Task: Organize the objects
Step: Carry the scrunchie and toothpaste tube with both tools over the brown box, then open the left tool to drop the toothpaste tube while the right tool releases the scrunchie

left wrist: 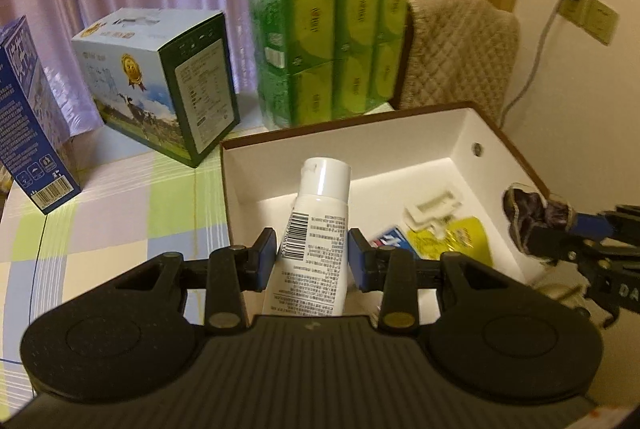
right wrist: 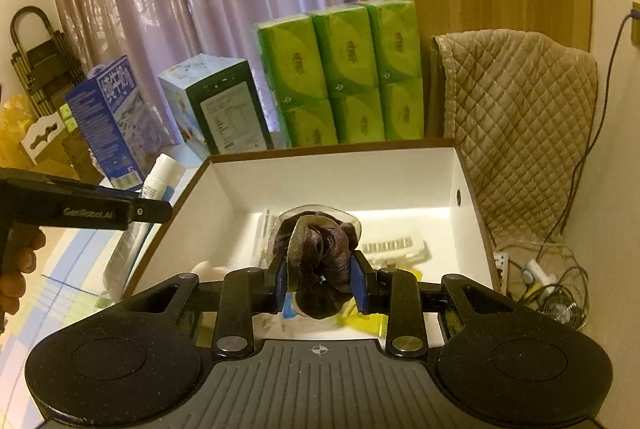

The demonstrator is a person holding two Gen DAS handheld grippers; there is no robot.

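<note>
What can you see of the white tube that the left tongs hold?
The white tube is soft-looking plastic with a round white cap pointing away, a barcode and small black print on its body. The left tongs are shut on its middle. It is held tilted above the near edge of the white box.

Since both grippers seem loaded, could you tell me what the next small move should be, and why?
Probably open the right gripper: its dark scrunchie hangs over the white box. The left gripper holds the white tube above the box's near-left edge.
</note>
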